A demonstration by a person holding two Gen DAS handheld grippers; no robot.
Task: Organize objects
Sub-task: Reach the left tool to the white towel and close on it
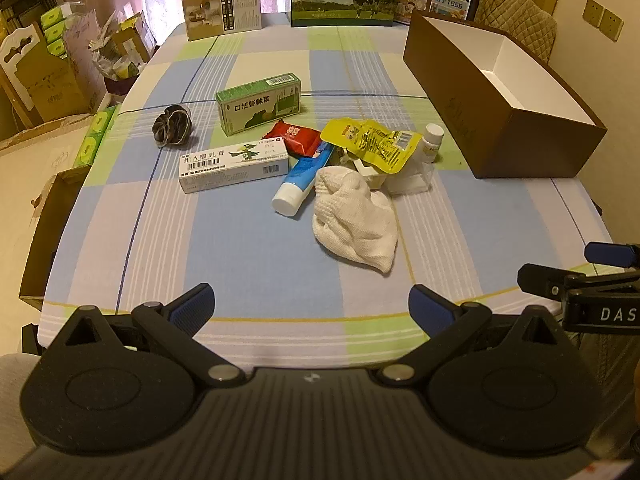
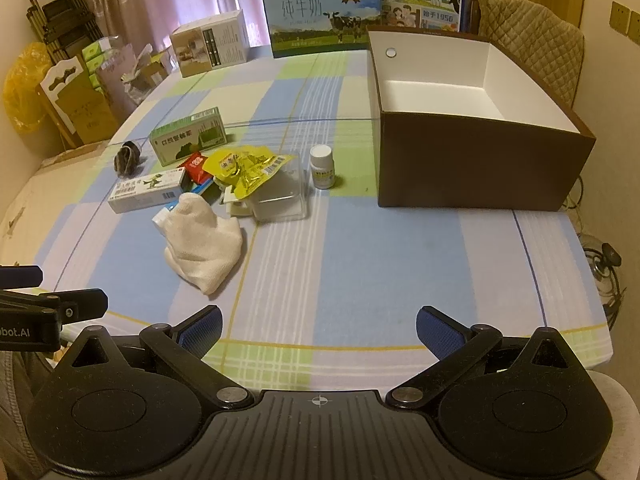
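Hovering: left gripper (image 1: 312, 300), right gripper (image 2: 319, 326) agape; empty

- Worktop (image 1: 256, 264) cloth – checked in pale blue, lilac, light green and cream, crossed by thin white and dark blue lines.
- Storage box (image 2: 472, 168): dark brown outside, white inside.
- Cloth (image 1: 356, 220): white, waffle-textured.
- Pouch (image 1: 372, 142): bright yellow with a printed label.
- Carton (image 1: 260, 102): green with white panel.
- Long carton (image 1: 234, 164): white with green figure and barcode.
- Tube (image 1: 306, 178): blue, white cap.
- Packet (image 1: 296, 136): red.
- Small bottle (image 2: 322, 166): white.
- Scrunchie (image 1: 172, 124) – dark grey.
- Left claw (image 1: 312, 300), right claw (image 2: 319, 324): black with blue pads.
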